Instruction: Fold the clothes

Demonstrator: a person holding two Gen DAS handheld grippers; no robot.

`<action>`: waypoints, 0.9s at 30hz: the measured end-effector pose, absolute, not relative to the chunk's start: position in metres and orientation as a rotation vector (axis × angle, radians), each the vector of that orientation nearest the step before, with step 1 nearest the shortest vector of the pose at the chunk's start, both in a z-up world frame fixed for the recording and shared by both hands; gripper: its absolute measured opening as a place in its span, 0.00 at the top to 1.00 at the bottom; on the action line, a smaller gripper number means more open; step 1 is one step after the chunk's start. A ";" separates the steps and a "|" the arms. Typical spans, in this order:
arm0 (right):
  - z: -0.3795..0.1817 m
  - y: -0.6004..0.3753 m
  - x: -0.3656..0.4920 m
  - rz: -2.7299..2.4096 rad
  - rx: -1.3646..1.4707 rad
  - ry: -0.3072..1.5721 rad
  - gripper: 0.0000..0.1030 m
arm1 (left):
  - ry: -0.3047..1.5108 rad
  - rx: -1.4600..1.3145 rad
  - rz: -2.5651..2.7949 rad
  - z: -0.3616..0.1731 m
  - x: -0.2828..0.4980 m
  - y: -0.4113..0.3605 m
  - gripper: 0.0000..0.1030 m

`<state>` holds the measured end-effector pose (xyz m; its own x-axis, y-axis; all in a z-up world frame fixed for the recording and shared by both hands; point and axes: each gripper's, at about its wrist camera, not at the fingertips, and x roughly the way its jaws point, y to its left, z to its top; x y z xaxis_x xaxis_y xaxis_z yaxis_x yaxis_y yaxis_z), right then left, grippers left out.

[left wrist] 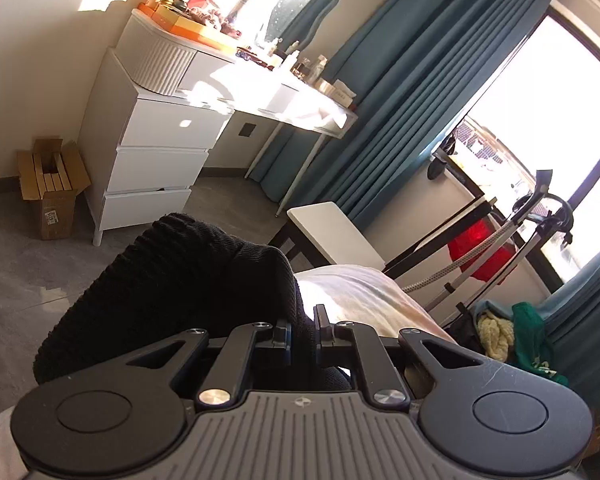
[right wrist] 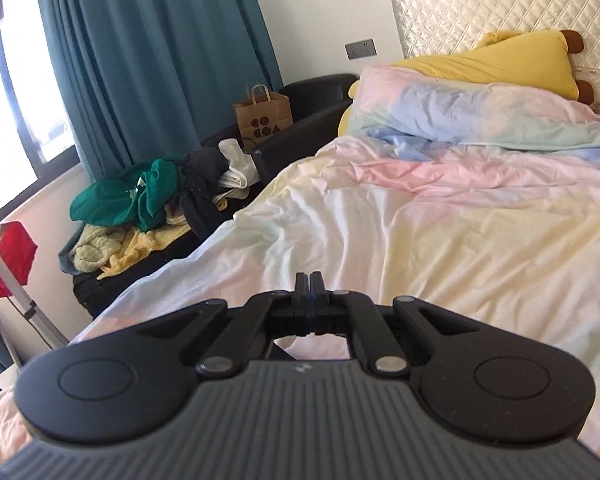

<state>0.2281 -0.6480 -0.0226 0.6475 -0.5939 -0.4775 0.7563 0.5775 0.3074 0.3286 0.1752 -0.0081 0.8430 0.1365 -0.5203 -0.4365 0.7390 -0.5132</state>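
My left gripper is shut on a black knitted garment. The garment bulges up to the left of the fingers and hangs over the bed's edge. The pastel bed cover lies just beyond it. My right gripper is shut with its fingers pressed together and nothing visible between them. It hovers over the pastel duvet. A small dark patch under the right gripper's body may be the same garment, but I cannot tell.
A pile of green, black, white and yellow clothes lies on a dark sofa left of the bed, also in the left wrist view. A white drawer unit, cardboard box, white stool, teal curtains, pillows.
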 end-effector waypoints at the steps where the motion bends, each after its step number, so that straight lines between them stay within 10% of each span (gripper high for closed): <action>1: -0.034 -0.649 0.236 -0.800 0.510 0.353 0.97 | 0.497 -0.650 0.336 -0.019 0.347 0.168 0.90; 12: -0.086 -0.691 0.229 -0.505 0.537 0.534 0.94 | 0.606 -0.482 0.289 -0.066 0.395 0.147 0.85; 15: -0.086 -0.700 0.214 -0.450 0.552 0.571 0.80 | 0.584 -0.426 0.240 -0.053 0.368 0.140 0.61; 19: -0.094 -0.704 0.196 -0.354 0.602 0.622 0.31 | 0.555 -0.352 0.175 -0.035 0.331 0.130 0.29; 27: -0.110 -0.671 0.218 -0.196 0.394 0.778 0.36 | 0.543 -0.269 0.049 -0.019 0.260 0.100 0.22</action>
